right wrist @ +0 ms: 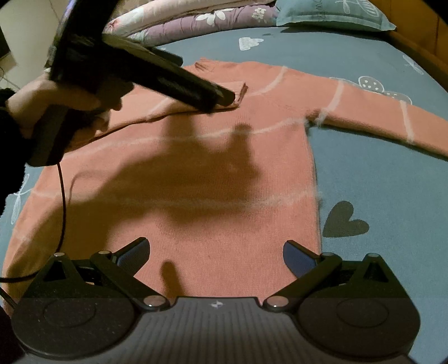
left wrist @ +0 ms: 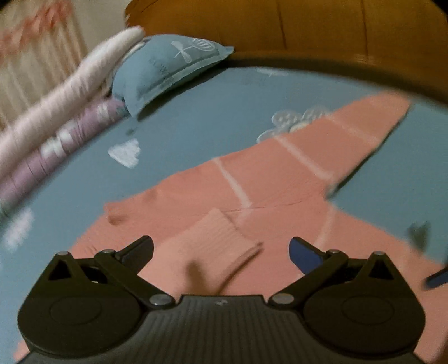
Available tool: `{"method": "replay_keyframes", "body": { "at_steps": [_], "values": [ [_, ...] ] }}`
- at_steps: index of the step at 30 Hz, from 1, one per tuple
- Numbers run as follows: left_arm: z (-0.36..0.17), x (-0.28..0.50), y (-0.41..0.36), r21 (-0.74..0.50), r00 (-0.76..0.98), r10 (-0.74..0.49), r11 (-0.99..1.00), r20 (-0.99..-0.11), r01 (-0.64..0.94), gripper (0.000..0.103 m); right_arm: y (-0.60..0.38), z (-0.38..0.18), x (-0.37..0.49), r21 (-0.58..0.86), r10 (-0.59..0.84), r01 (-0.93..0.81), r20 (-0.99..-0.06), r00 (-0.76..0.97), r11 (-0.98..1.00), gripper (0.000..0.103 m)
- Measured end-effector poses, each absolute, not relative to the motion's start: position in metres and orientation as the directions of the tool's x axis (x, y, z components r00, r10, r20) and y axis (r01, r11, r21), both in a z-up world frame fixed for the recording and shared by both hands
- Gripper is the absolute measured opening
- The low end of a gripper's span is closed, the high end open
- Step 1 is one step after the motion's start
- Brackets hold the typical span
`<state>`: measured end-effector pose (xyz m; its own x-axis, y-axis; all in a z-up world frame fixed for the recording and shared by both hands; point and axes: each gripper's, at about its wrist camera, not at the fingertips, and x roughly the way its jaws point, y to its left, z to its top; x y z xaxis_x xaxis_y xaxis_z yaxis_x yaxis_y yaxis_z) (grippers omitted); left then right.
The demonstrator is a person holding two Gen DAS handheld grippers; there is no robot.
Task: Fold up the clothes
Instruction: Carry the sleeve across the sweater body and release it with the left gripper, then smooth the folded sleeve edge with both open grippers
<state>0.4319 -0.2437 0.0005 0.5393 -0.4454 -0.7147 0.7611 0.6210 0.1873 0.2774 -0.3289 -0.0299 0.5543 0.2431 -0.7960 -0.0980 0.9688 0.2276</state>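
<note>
lying flat: we see the salmon-pink sweater (right wrist: 212, 173) spread on the blue bed sheet (right wrist: 378, 173), pale stripes crossing its body and sleeves.
sweater layout: one sleeve (right wrist: 372, 114) stretches out to the right across the sheet; the other sleeve is folded inward over the chest, its ribbed cuff (left wrist: 212, 240) resting near the neckline.
left gripper: we find the left gripper (left wrist: 221, 247) low over the folded cuff, its jaws spread wide and nothing held between them; the cuff lies in the gap but is not pinched. this view is blurred.
left gripper from the other side: in the right wrist view it shows as a long black body (right wrist: 156, 75) pointing at the cuff, carried by a hand (right wrist: 47, 103) in a dark sleeve, with a thin cable (right wrist: 63, 196) hanging down.
right gripper: we see the right gripper (right wrist: 215, 252) above the sweater's hem, jaws wide apart and empty, blue pads on the fingertips (right wrist: 296, 256).
shadow: a dark shadow (right wrist: 173, 179) falls across the sweater's middle.
bed head: a blue pillow (right wrist: 330, 14) and rolled floral quilts (right wrist: 196, 19) sit at the far end, beside a wooden headboard (left wrist: 308, 25).
sheet prints: a dark heart (right wrist: 343, 221) just right of the hem, white clouds farther off.
</note>
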Motion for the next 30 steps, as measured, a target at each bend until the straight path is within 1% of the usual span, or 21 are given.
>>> {"method": "replay_keyframes", "body": {
  "at_steps": [3, 6, 13, 17, 21, 23, 28, 30],
  "values": [
    [0.002, 0.440, -0.212, 0.034, 0.486, -0.485, 0.681, -0.727, 0.731, 0.102, -0.329, -0.031, 0.278, 0.223, 0.241, -0.100, -0.797, 0.553, 0.970, 0.103],
    [-0.001, 0.441, -0.176, -0.032, 0.482, -0.479, 0.734, -0.734, 0.679, 0.102, -0.329, -0.032, 0.279, 0.228, 0.243, -0.098, -0.796, 0.555, 0.969, 0.103],
    [0.000, 0.429, -0.093, -0.068, 0.536, -0.399, 0.843, -0.744, 0.534, 0.102, -0.326, -0.032, 0.285, 0.217, 0.237, -0.102, -0.804, 0.546, 0.971, 0.103],
    [-0.003, 0.433, -0.056, -0.113, 0.555, -0.354, 0.900, -0.752, 0.421, 0.102, -0.321, -0.031, 0.291, 0.202, 0.236, -0.124, -0.806, 0.543, 0.972, 0.103],
    [0.001, 0.430, -0.032, -0.175, 0.577, -0.361, 0.919, -0.733, 0.353, 0.102, -0.320, -0.018, 0.306, 0.207, 0.263, -0.163, -0.781, 0.566, 0.965, 0.103],
    [0.003, 0.426, -0.025, -0.181, 0.589, -0.359, 0.923, -0.724, 0.340, 0.102, -0.320, -0.010, 0.322, 0.238, 0.301, -0.185, -0.755, 0.582, 0.954, 0.103],
    [-0.001, 0.414, -0.020, -0.079, 0.621, -0.280, 0.941, -0.732, 0.330, 0.102, -0.315, 0.006, 0.376, 0.339, 0.422, -0.255, -0.675, 0.605, 0.906, 0.103],
    [-0.003, 0.411, -0.009, -0.102, 0.616, -0.277, 0.947, -0.737, 0.304, 0.102, -0.309, 0.004, 0.401, 0.392, 0.476, -0.274, -0.662, 0.579, 0.878, 0.103]
  ]
}}
